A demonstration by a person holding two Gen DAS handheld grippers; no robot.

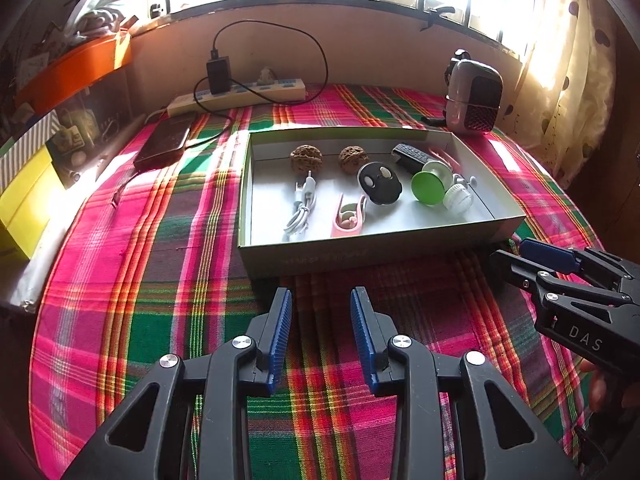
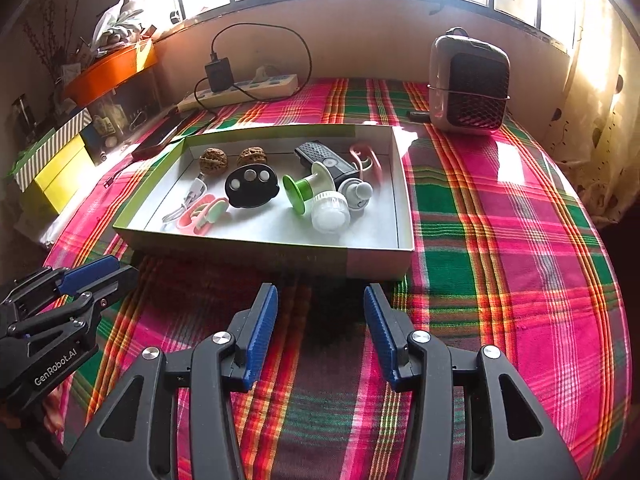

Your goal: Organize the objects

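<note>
My left gripper [image 1: 321, 300]: jaws apart, nothing between | my right gripper [image 2: 320, 296]: jaws apart, nothing between | both over plaid cloth [image 2: 500, 240], just before box [image 1: 360, 246] | box contents: walnuts [image 1: 306, 158], cable [image 1: 300, 208], green spool [image 1: 428, 184].

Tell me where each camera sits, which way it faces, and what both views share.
Left wrist: on the left gripper, looking down past its open fingers at the box; the right gripper shows at right.
Right wrist: on the right gripper, facing the box; the left gripper shows at left.
Shared: box, plaid cloth, heater.
</note>
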